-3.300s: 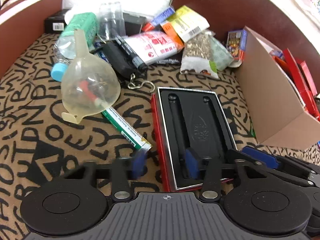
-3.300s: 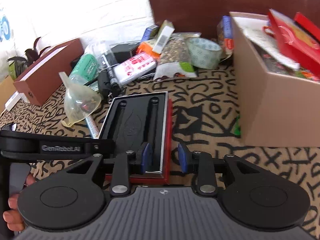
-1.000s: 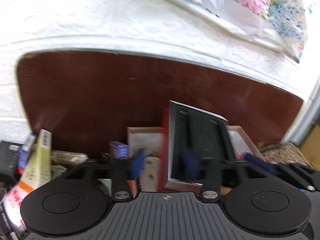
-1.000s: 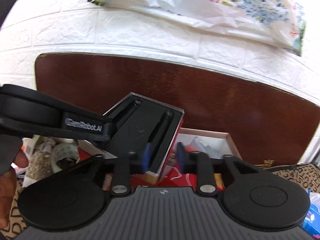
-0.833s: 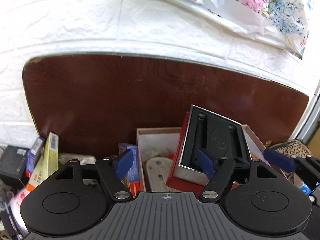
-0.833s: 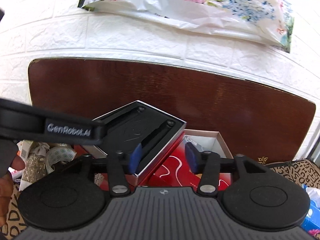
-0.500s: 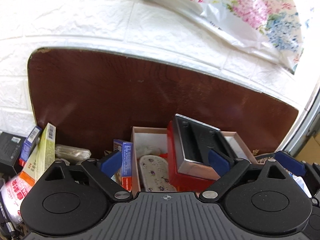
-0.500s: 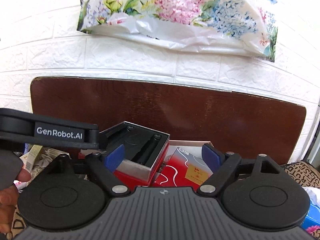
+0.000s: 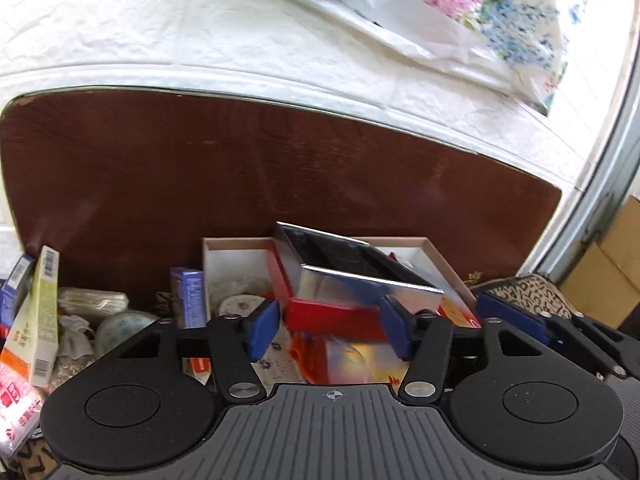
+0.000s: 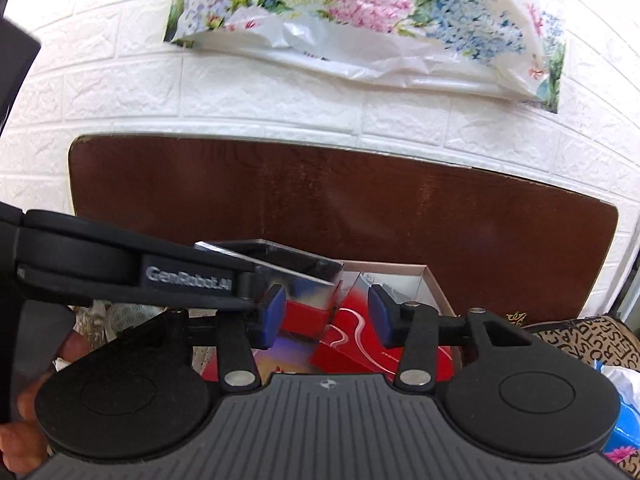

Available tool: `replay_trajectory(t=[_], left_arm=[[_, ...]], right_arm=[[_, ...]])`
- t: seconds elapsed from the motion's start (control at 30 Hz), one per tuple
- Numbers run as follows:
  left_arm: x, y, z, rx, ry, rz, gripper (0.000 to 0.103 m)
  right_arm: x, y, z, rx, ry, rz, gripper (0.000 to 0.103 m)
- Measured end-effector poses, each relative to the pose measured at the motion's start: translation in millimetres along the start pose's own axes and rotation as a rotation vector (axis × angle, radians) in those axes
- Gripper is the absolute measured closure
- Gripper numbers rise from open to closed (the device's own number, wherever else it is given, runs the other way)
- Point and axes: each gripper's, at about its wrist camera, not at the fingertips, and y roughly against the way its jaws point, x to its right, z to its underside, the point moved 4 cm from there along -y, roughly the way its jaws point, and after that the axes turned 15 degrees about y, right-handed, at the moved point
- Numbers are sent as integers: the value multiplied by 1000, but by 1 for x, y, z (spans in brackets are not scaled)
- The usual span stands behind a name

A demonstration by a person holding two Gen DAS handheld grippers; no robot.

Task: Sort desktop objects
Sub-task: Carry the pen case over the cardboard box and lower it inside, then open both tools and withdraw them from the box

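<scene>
Left tongs (image 9: 328, 330): blue pads apart, jaws have just been closing; nothing pressed between them. Directly beyond the pads, the red gift box (image 9: 332, 312) with silver rim and black insert lies tilted on top of the contents of the cardboard box (image 9: 236, 244), apart from both pads.

Right tongs (image 10: 327, 318): pads likewise parted, jaws just closing, gripping nothing. Same red gift box (image 10: 304, 316) sits just past the left pad, its corner in line with the gap, no contact visible. The left tool's black arm crosses in front of it from the left side.

Left of the left tongs: a yellow-green carton (image 9: 42, 312) and a tape roll (image 9: 120, 326). Beyond everything, a brown board (image 9: 240, 168), then white brick wall (image 10: 240, 92) with a floral bag (image 10: 360, 12).
</scene>
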Motion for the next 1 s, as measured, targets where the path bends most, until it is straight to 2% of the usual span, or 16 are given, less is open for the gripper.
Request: replay_trajectory(t=[0.07,0.1,0.13,0.2,0.3,0.77,1.0], left_arm=[[-2,5,4,18,-1,9,30],[-3,12,5,35,-1,-3,21],[-5,18,6,58,2,-30,17],[-10,35,10,109,15,-82,0],[-20,65,20,131,37,-92,0],[-112,208,132,130,170,-253,0],[-148,243,162,141,114,-366,0]], right_arm=[[-2,6,1,10,-3,-5,51],[-2,10,1,22,-7,-1,45],[-1,15,1,31,-17,8,39],[0,28,3,54,-49,27,17],[-6,49,6,77,-75,3,5],[-128,155,63,34,-39,-202,1],[-187,178,82,-17,-8,-277,1]])
